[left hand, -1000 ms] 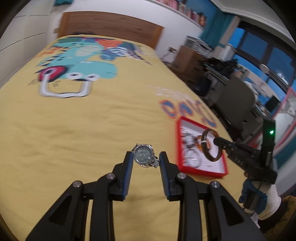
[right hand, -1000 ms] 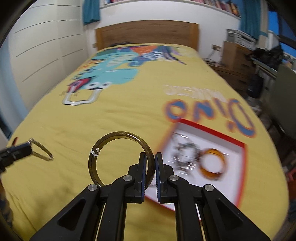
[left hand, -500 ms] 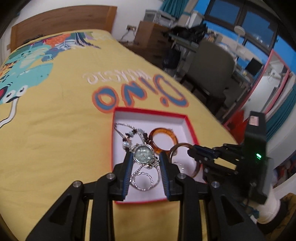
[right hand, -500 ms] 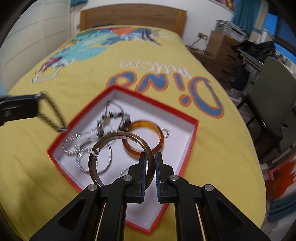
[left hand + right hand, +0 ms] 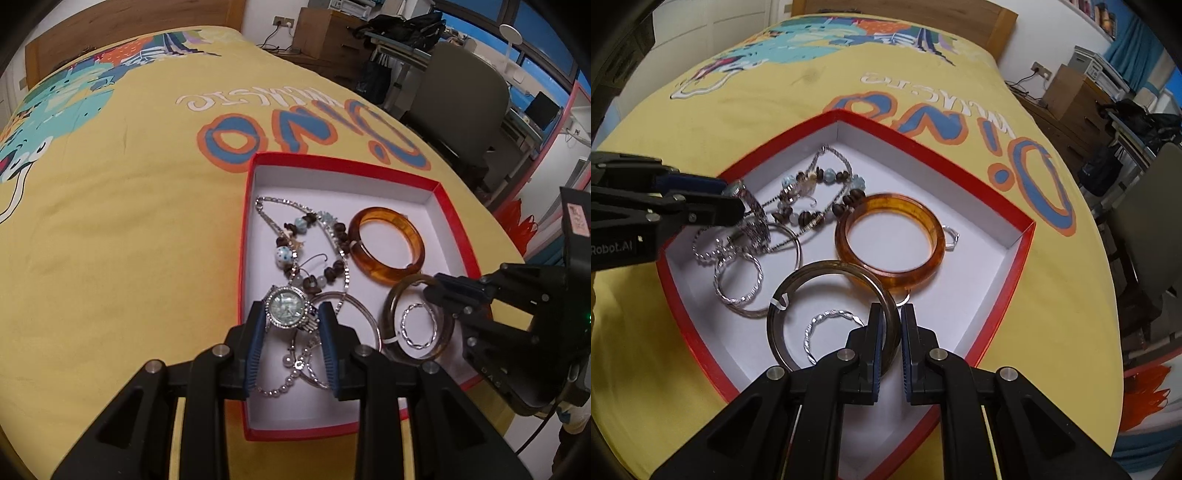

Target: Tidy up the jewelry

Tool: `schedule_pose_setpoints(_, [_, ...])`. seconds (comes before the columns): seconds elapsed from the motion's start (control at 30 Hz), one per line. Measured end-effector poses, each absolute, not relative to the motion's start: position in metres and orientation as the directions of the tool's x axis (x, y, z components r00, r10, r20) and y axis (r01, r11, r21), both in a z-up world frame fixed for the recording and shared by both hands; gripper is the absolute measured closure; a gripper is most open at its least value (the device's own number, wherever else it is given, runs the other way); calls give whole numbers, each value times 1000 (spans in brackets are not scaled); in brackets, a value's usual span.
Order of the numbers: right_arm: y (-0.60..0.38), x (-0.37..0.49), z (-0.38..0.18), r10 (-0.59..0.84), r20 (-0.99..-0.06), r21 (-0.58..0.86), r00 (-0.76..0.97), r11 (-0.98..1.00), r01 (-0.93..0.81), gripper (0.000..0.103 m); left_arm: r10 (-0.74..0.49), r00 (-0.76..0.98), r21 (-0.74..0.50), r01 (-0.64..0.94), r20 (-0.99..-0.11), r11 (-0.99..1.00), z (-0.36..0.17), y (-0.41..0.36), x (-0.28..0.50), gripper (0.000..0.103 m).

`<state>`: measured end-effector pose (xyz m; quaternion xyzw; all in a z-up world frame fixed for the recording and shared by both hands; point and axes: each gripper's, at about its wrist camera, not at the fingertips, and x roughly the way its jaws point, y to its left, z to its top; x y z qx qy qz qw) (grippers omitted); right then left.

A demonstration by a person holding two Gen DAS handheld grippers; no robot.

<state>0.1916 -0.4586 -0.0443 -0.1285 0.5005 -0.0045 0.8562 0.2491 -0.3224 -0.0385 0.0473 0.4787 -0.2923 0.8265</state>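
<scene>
Yellow dinosaur-print bedspread [image 5: 129, 221] carries a red jewelry box [image 5: 458, 236] with a white interior; desk, chair and window lie beyond the bed.

Left gripper [image 5: 291, 325]: fingers part open, closed only as far as the wristwatch [image 5: 289, 307], which is pinched between the pads. Watch dial faces up toward the camera; it sits over the box's near-left area. Right-wrist view shows what the left does not: the watch's metal band [image 5: 755, 221] hanging below the fingers, touching or just above the silver chains; which, I cannot tell.

Right gripper [image 5: 889, 332]: fingers nearly closed, clamping the rim of a dark brown bangle [image 5: 827, 306]. Bangle lies roughly flat, low over the box floor, ring extending left-forward from the fingers; a small white tag on its rim.

Box contents: amber bangle [image 5: 890, 240], beaded necklace [image 5: 306, 243], thin silver bangles [image 5: 738, 284], a twisted silver ring [image 5: 419, 326] seen through the dark bangle.
</scene>
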Motion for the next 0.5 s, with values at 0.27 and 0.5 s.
schedule_pose_setpoints(0.27, [-463,184,-36,-154,-844,-229,514,970,-86,73,-460,346,-251,505,-818,826,-33,-312,252,75])
schedule_pose_setpoints(0.5, [-460,169,-9,-168,-817,-234,551,971,-52,71,-490,338,-278,516,-803,810,-14,-301,238,74])
